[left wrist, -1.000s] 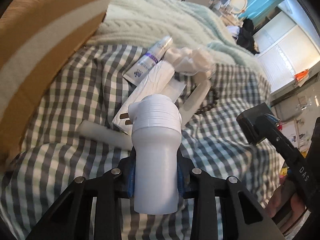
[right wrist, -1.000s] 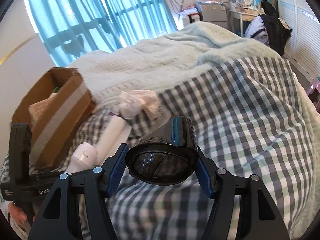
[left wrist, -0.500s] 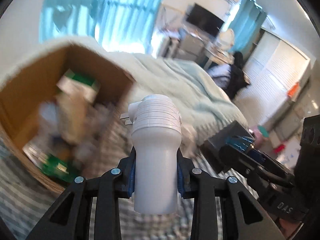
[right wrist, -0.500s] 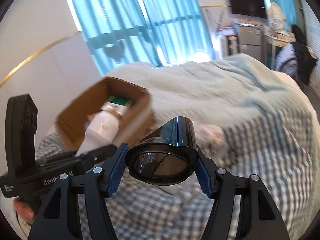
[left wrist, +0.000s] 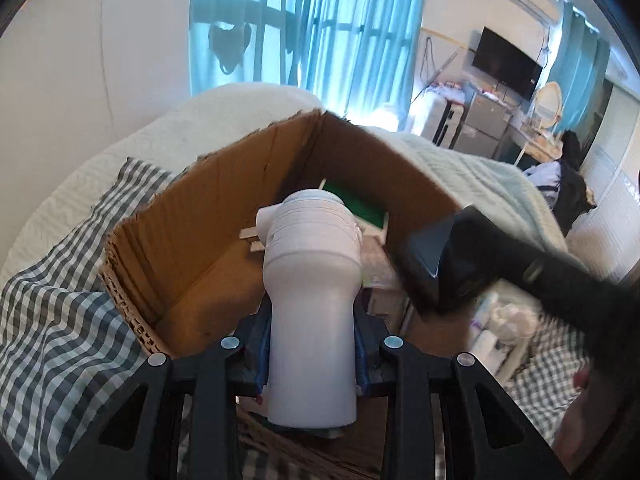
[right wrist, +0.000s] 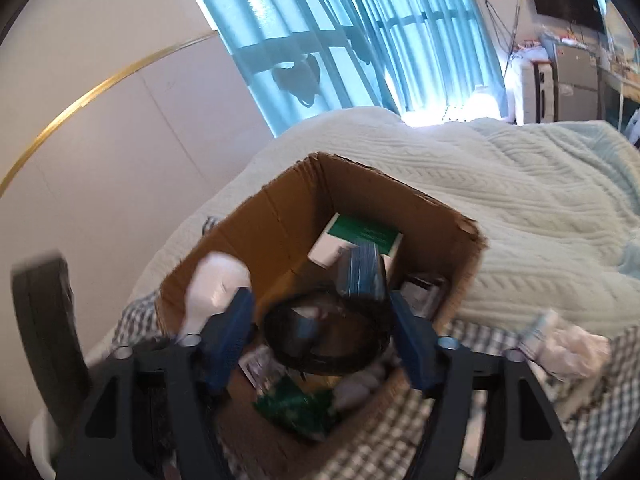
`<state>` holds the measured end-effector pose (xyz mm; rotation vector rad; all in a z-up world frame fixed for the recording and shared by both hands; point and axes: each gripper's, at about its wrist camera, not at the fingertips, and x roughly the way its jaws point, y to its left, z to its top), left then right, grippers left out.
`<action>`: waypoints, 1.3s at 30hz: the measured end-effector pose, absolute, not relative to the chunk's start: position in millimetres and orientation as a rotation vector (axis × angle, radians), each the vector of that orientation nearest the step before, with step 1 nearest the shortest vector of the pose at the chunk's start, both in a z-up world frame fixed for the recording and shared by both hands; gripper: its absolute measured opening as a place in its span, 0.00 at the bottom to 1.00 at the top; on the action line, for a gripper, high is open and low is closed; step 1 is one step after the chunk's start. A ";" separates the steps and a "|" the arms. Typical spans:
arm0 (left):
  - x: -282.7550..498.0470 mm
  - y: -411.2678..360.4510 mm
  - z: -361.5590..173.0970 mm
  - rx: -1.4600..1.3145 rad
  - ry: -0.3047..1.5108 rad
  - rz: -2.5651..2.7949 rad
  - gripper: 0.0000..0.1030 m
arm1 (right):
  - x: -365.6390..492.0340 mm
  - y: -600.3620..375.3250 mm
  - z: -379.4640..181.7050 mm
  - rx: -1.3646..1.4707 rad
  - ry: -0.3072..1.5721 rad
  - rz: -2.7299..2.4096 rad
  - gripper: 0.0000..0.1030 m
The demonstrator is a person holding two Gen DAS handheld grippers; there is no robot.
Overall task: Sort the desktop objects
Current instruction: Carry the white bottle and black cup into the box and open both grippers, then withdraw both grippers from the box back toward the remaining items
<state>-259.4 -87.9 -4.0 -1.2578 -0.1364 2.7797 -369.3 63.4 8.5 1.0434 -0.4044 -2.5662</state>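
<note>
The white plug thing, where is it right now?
The white plug adapter is clamped in the left hand-held gripper, held above the open cardboard box on the checkered bedspread, left of the dark cup in the right wrist view.

The right gripper (right wrist: 324,344) is over an open cardboard box (right wrist: 280,220) that sits on a bed. Its blue jaws are opening, and a dark round cup (right wrist: 332,340) is between them, with a little gap on each side. It looks blurry. Inside the box is a green and white packet (right wrist: 360,238) and a green bag (right wrist: 296,408). A white plug-in thing (right wrist: 216,284) is at the box's left edge, held by the other gripper. A pale knitted blanket (right wrist: 520,208) and a checked sheet (right wrist: 580,420) cover the bed. Blue curtains (right wrist: 340,32) hang behind.
</note>
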 end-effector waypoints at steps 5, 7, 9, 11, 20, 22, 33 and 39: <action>-245.8 -77.0 -7.0 -1.166 -0.062 2.793 0.86 | -356.0 86.3 12.4 0.988 -0.379 -2.641 0.82; -230.6 -71.5 -0.2 -1.087 -0.042 2.836 0.94 | -345.4 106.4 15.6 0.981 -0.388 -2.680 0.82; -218.8 -63.3 8.2 -1.049 -0.019 2.833 0.94 | -330.4 126.5 18.1 0.975 -0.407 -2.708 0.82; -205.7 -51.3 15.0 -1.030 -0.007 2.803 0.94 | -309.2 153.5 18.4 0.970 -0.422 -2.764 0.82; -153.8 37.6 11.8 -1.048 0.063 2.629 1.00 | -233.1 249.2 -9.4 1.109 -0.347 -3.007 0.82; -149.2 58.7 -3.6 -1.107 0.088 2.597 1.00 | -224.8 263.6 -20.5 1.138 -0.364 -3.019 0.82; -179.0 97.5 -119.7 -1.525 0.105 2.484 1.00 | -262.0 310.7 -106.2 1.488 -0.462 -2.930 0.73; -206.0 89.6 -153.4 -1.673 -0.075 2.447 1.00 | -312.7 337.0 -159.7 1.743 -0.565 -2.748 0.47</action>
